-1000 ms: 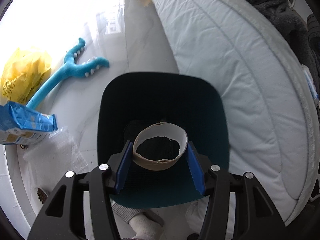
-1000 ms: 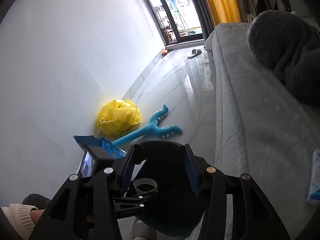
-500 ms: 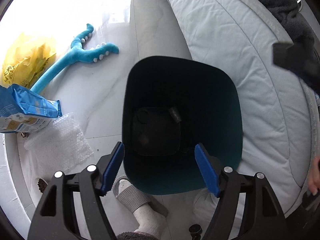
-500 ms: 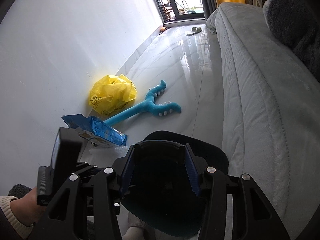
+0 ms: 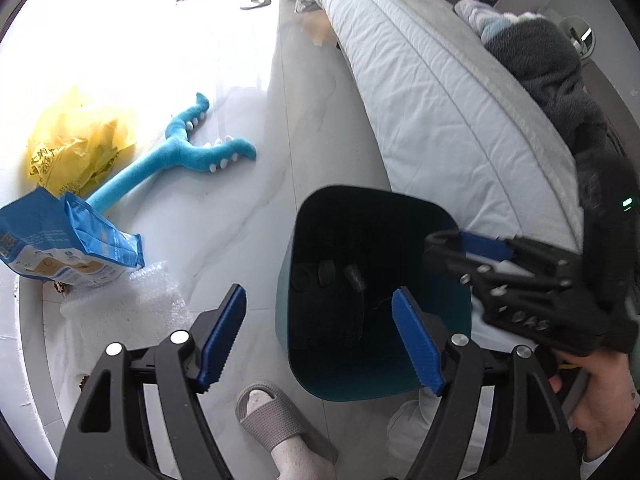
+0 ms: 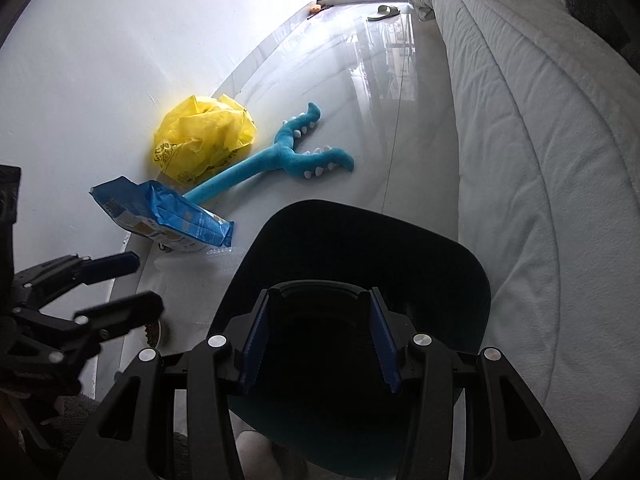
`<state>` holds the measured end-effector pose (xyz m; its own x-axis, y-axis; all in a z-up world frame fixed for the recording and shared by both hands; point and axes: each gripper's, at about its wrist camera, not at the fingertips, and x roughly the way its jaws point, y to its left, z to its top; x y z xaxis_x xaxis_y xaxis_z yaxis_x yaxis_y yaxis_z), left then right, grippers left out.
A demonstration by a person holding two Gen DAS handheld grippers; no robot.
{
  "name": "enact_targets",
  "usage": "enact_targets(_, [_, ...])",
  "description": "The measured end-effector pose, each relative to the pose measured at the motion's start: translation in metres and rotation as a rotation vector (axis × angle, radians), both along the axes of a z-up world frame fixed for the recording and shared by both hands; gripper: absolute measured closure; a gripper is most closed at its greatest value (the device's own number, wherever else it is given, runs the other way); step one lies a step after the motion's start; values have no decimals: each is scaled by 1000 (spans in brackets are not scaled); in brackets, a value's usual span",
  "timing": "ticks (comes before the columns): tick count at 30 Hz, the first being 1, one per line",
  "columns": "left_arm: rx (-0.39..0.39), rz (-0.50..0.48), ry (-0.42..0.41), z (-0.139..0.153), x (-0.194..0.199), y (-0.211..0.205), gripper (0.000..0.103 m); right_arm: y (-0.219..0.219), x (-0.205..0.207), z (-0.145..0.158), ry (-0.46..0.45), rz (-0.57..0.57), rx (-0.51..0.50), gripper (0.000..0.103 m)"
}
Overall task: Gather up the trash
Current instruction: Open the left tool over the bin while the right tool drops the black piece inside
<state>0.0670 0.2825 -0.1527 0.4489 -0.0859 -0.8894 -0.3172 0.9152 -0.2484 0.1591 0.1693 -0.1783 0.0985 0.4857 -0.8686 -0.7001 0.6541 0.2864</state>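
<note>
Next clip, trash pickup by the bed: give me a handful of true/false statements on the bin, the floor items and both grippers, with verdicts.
1. The left gripper is open and empty. True.
2. The right gripper grips a dark round object over the bin. True.
3. The yellow bag lies inside the bin. False: it lies on the floor by the wall.
4. The blue packet sits on the bed. False: it is on the floor, left of the bin.
5. The bubble wrap lies next to the blue packet. True.
6. The blue plush toy is held by a gripper. False: it lies free on the floor.
</note>
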Motion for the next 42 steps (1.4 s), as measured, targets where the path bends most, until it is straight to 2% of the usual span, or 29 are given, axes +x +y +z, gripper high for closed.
enact_targets(13, [49, 18, -230, 59, -11, 5, 28, 14, -9, -49, 47, 34, -155, 54])
enact_targets(25, [99, 20, -374, 102, -23, 3, 33, 20, -20, -82, 65, 67, -270, 53])
enact_targets(30, [115, 33, -402, 115, -24, 1, 35, 21, -26, -90, 61, 89, -305, 37])
enact_targets(33, [117, 41, -419, 122, -23, 1, 35, 19, -29, -86, 57, 93, -311, 32])
enact_targets(36, [157, 33, -424, 127, -24, -3, 35, 17, -31, -74, 51, 83, -279, 30])
enact_targets(40, [213, 23, -430, 136, -23, -11, 34, 13, -29, -46, 27, 72, -209, 27])
enact_targets(42, [214, 18, -442, 141, -21, -15, 31, 12, -29, -31, 6, 70, -173, 26])
